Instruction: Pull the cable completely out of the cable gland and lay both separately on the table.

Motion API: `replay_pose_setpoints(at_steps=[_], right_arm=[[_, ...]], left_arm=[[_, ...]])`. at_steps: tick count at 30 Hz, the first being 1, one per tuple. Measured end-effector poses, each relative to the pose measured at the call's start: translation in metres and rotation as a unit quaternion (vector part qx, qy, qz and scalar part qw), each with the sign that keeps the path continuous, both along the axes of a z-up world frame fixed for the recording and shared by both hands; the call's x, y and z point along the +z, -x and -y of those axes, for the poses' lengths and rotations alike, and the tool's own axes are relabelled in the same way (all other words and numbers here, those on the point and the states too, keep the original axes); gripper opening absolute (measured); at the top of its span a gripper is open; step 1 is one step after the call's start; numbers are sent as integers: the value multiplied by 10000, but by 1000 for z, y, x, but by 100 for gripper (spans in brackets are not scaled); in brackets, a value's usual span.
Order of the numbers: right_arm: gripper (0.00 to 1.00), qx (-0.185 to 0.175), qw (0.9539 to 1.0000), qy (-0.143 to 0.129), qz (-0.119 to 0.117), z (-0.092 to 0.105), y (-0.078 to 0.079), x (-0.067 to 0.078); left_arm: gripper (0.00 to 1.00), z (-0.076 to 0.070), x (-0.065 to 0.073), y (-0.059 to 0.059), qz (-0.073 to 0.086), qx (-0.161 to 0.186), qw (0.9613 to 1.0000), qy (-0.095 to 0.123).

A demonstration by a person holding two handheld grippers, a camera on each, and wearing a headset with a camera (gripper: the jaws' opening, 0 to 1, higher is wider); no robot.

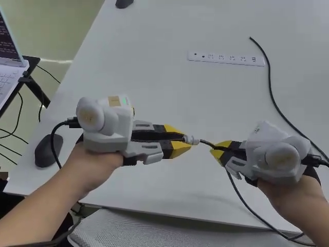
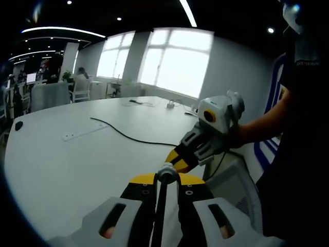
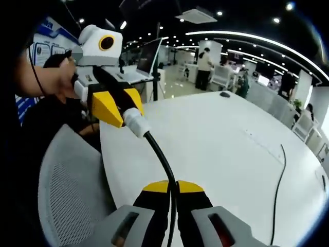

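Note:
Both grippers are held above the white table's [image 1: 169, 98] near edge, tips facing each other. My left gripper [image 1: 184, 142] is shut on the small white cable gland [image 1: 192, 139], which sits between the yellow tips [image 2: 167, 173]. A black cable [image 1: 205, 143] runs out of the gland to my right gripper [image 1: 218, 150], a short way off. That gripper is shut on the cable [image 3: 163, 159], and the cable's slack hangs down past the hand [image 1: 247, 206]. In the right gripper view the gland [image 3: 134, 122] still sits on the cable's end at the left gripper's tips.
A white power strip [image 1: 226, 58] lies at the table's far side, with a second black cable [image 1: 272, 98] curving down the right. A mouse [image 1: 49, 149] sits near the left edge, by a laptop [image 1: 7, 56]. A grey mesh chair [image 1: 128, 231] stands below the near edge.

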State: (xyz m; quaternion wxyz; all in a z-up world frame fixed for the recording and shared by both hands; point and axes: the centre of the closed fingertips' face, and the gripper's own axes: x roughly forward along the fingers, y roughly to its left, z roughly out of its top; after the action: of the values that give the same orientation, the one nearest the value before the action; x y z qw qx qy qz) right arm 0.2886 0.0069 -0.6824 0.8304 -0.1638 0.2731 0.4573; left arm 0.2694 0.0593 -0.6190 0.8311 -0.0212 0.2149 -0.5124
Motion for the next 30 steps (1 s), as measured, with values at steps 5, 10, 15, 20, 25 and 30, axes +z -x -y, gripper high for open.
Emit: replay_pose_setpoints(at_steps=[5,10,15,20,25,30], right_arm=[[0,-427,9980,-204,-419,13,-2,-12],[0,-751,9932,-359,-815,23,-1,-21],[0,-1055,9865,-549,-1123,31,-3,-29],[0,-1019,9870,-517,-1134,29,-1,-30],[0,-931,9886,-492,-1074,29,-2,-30],[2,-644,9942,-292,-815,28,0,-28]], left_arm=[[14,0,1,-1,-13,24,10000,44],[14,0,2,-2,-8,37,10000,57],[14,1,2,-3,-16,58,10000,65],[14,1,0,-3,-37,82,10000,39],[14,0,0,-4,-44,108,9999,42],[14,1,0,-5,-42,96,9999,29]])
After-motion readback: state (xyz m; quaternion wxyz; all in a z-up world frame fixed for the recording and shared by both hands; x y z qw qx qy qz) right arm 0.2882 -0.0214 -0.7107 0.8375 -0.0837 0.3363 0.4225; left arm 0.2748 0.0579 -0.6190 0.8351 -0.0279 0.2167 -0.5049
